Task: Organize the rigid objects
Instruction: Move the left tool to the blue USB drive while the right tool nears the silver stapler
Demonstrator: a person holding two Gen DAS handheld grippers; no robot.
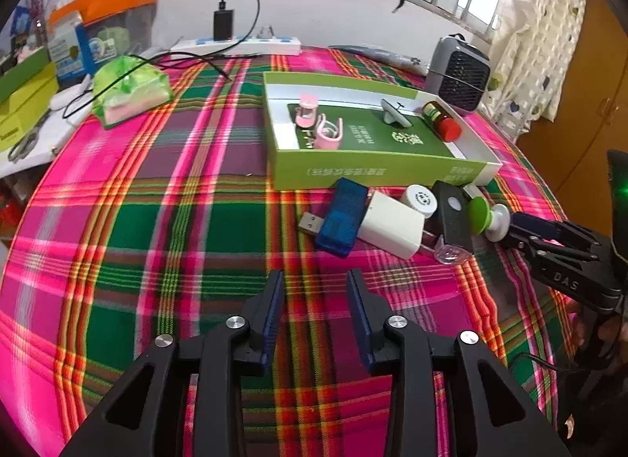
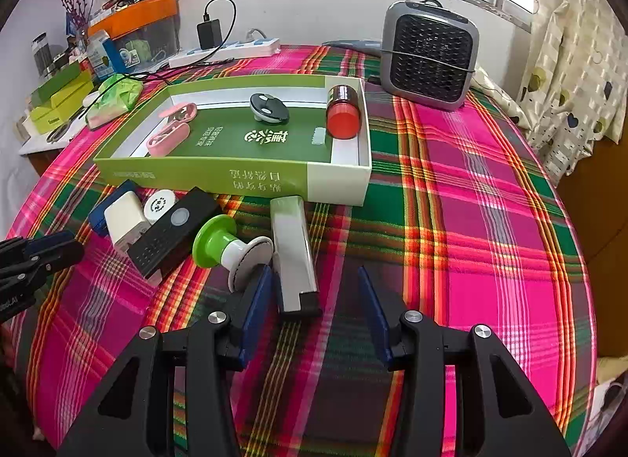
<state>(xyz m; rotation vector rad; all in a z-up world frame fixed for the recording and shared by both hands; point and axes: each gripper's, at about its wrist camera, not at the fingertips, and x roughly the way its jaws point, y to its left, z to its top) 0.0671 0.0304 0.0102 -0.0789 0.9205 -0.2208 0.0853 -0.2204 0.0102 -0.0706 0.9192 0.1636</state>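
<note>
— While the green tray box (image 2: 235,178) sits mid-table on the plaid cloth (image 2: 471,221), what crowds its near wall?

— A cluster just in front of that wall: a blue USB dongle (image 1: 339,221), a white charger block (image 1: 392,223), a white round cap (image 1: 420,200), a black remote-like fob (image 2: 176,231), a green-and-white suction knob (image 2: 227,247) and a clear-capped stamp-like bar (image 2: 292,256). Behind the box stands a grey mini fan (image 2: 429,60); a power strip (image 2: 231,49) lies beyond the box's far wall.

— And inside the box?

— A pink open case (image 2: 170,133) at its left end, a grey round gadget (image 2: 267,106) in the middle, a red-capped jar (image 2: 343,113) on its side at the right end.

— The grippers?

— The left gripper (image 1: 316,280) is part open with only cloth between its blue pads, in front of the cluster. The right gripper (image 2: 314,272) is also part open, holding nothing; the stamp-like bar lies between its fingers, close to the left pad (image 2: 257,300), and the knob's white disc looks to be against that finger. I cannot tell whether they actually touch.

— So the loose items?

— All lie outside the box, near its front wall.
</note>
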